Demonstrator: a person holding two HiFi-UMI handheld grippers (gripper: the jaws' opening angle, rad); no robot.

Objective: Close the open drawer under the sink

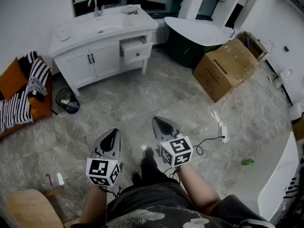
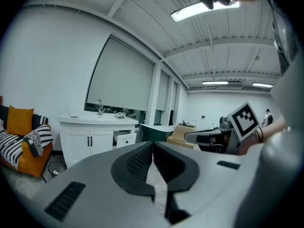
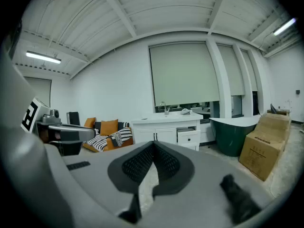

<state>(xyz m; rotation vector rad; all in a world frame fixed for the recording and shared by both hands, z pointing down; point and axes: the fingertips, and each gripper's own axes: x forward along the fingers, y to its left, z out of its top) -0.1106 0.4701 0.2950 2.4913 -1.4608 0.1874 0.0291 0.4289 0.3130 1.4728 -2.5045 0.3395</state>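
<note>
Now the drawer (image 1: 135,49) stands open across the floor, well apart from both grippers.
It juts from the white vanity (image 1: 80,38) toward the person, long side along the cabinet front; left gripper (image 1: 112,136) and right gripper (image 1: 161,123) are closed, holding nothing.

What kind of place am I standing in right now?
Probably a workshop or showroom staged as a bathroom: a white sink vanity, a freestanding bathtub, yet also a cardboard box and an orange sofa nearby.
</note>
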